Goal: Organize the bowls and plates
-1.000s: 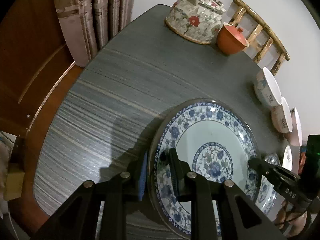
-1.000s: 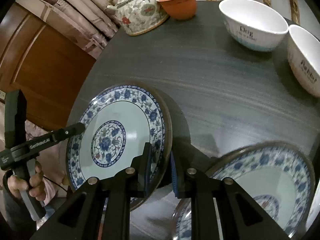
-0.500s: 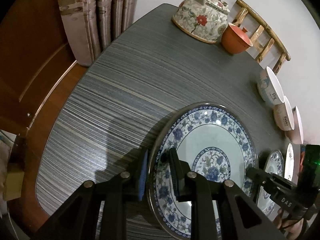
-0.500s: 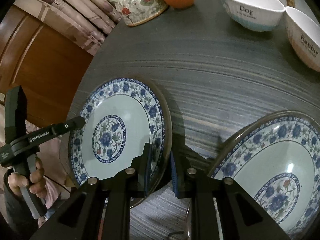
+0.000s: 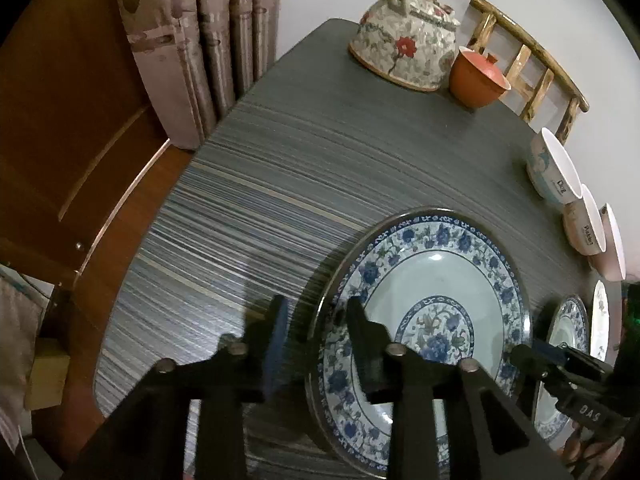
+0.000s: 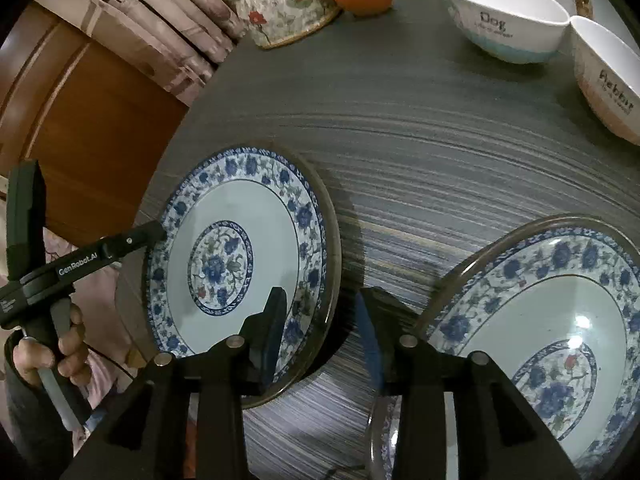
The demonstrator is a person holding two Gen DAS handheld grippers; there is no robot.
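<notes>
A blue-and-white floral plate (image 5: 432, 280) lies flat on the dark striped table (image 5: 300, 160). My left gripper (image 5: 316, 320) stands open astride its left rim, one finger over the plate and one outside it. In the right wrist view the same plate (image 6: 240, 216) has its right rim between the spread fingers of my open right gripper (image 6: 322, 312). A second floral plate (image 6: 540, 320) sits at the lower right, stacked over another plate edge (image 6: 384, 432). White bowls marked "Dog" (image 6: 504, 20) and "Rabbit" (image 6: 604, 76) stand at the far right.
A floral teapot (image 5: 404, 52) and an orange lidded cup (image 5: 476, 80) stand at the table's far end by a bamboo rack (image 5: 532, 60). Three bowls (image 5: 554, 168) line the right edge. Curtains (image 5: 200, 40) and a wooden door (image 5: 60, 120) lie left. A hand (image 6: 44, 352) holds the left gripper.
Both grippers let go of the floral plate: their fingers spread apart from its rim. The plate came down and now rests flat on the table.
</notes>
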